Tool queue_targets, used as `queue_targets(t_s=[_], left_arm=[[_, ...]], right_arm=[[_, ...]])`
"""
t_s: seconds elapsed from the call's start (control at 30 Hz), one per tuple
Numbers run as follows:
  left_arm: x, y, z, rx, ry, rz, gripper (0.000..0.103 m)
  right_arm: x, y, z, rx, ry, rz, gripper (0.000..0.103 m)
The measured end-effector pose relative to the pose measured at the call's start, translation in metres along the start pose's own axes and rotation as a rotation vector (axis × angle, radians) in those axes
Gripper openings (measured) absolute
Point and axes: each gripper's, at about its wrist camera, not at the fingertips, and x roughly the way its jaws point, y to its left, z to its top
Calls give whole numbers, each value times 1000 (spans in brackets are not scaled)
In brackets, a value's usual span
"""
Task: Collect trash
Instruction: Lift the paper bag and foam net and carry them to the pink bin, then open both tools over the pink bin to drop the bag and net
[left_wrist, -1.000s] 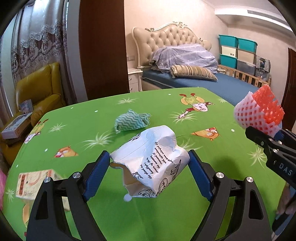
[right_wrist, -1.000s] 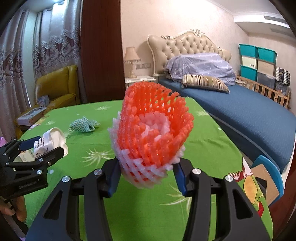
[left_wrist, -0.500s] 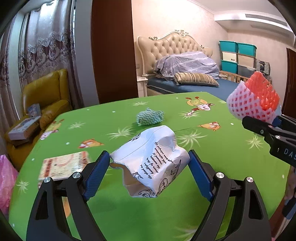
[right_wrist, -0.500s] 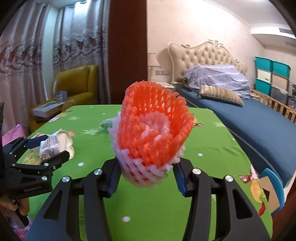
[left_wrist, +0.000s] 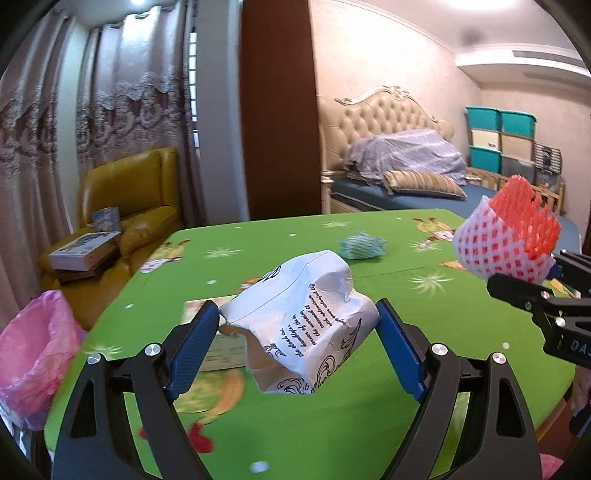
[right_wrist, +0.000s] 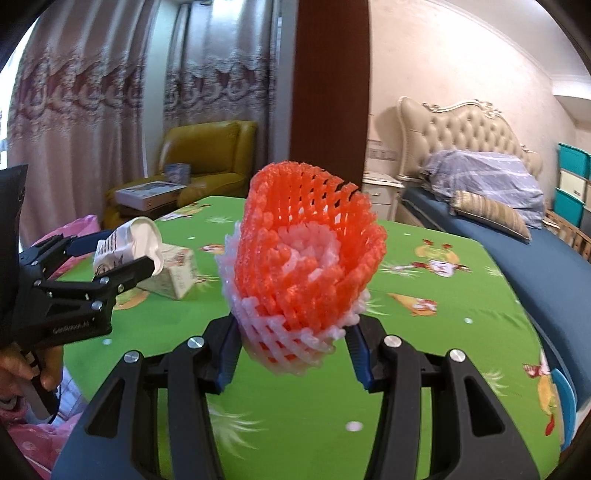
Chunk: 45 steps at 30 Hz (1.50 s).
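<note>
The left gripper holds a crumpled white paper bag with dark printed lettering, its blue pads spread wide and pressing on the bag from both sides; the bag hangs clear above the green tablecloth; behind it a small printed carton lies on the cloth, partly hidden. The right gripper grips a bundle of foam fruit nets, orange ones nested inside white ones, with its fingers set fairly narrow around the bundle's base; the bundle stands upright above the table. In the left wrist view the nets and the right gripper appear at the right edge, well apart from the bag. A crumpled teal cloth with a zigzag pattern lies on the far part of the table; a pink plastic bag stands open just beside the table's left edge, below the level of the tabletop. Beyond the table are a yellow armchair with boxes on it, and a bed.
</note>
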Motion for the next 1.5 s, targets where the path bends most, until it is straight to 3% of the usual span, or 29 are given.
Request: queue_targets(t_s=[0.27,0.5,0.8,1.13,1.37,1.5], left_arm=[[-27,54,-11,-60,-5,78,80],[-44,106,-29,-122,28,199,80],[-67,164,-23,-199,4,332,80],[-89,237,-27,-242,21,414,81],[-95,313,-35,-284,77,481,81],[-91,357,-42,-350,110,468,81]], right_arm=[[11,62,11,-97,2,117,48],[28,100,26,-168,9,221,48],[56,147,51,-250,35,338,48],[84,222,75,-342,70,473,48],[109,299,100,-422,76,576,50],[130,339,108,-444,104,627,50]])
